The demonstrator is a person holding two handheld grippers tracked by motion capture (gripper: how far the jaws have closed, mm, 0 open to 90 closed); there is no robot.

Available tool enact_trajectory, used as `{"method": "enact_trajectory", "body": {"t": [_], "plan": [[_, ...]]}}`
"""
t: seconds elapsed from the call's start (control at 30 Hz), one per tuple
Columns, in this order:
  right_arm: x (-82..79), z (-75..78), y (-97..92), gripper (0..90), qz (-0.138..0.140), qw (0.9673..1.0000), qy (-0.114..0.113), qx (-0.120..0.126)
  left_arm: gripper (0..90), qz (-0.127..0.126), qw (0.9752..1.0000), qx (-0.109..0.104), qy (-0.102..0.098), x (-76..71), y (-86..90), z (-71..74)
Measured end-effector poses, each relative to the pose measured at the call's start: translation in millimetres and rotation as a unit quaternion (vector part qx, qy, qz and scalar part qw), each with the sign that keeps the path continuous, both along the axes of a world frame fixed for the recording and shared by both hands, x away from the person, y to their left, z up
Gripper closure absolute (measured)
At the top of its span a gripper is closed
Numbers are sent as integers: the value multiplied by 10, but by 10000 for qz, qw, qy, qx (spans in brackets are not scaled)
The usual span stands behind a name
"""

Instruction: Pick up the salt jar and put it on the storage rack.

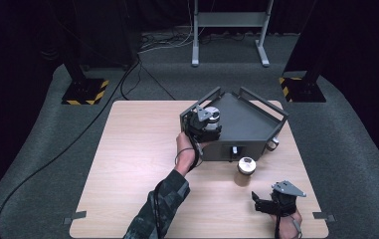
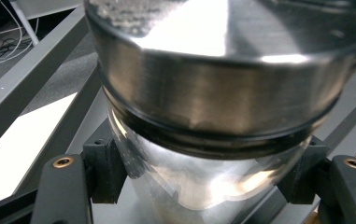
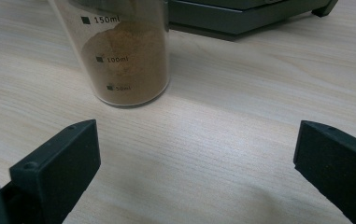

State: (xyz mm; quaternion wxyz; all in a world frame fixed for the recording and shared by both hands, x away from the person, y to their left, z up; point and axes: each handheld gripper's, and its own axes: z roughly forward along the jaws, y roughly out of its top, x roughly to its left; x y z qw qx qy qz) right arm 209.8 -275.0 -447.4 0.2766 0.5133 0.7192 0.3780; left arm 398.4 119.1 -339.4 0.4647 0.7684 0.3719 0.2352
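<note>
Over tray (image 1: 256, 124), L gripper (image 1: 208, 118) clamps jar (image 2: 213, 93); R gripper (image 1: 269, 203) low, agape.

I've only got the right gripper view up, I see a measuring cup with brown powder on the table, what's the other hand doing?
Observer: The left gripper is shut on a glass jar with a metal lid, over the near-left corner of a grey tray.
Operator: Is that jar resting on the tray?
Observer: I cannot tell; the left gripper view has the jaws clamping the glass just below the lid.
Operator: Where's my measuring cup relative to that tray?
Observer: In the high view the measuring cup stands on the table just in front of the tray's near wall, apart from it.
Operator: And my gripper?
Observer: The right gripper sits open near the table's near-right edge, short of the cup.
</note>
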Motion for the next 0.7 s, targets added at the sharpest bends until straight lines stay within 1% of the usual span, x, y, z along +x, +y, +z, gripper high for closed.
{"method": "enact_trajectory", "body": {"t": [0.5, 0.7], "plan": [[-5, -2, 0, 0, -13, 10000, -12, 4, 309, 30, 10000, 32, 24, 6, -12, 17], [-7, -3, -3, 0, -10, 10000, -17, 11, 306, 27, 10000, -9, 12, 4, 3, 2]]}}
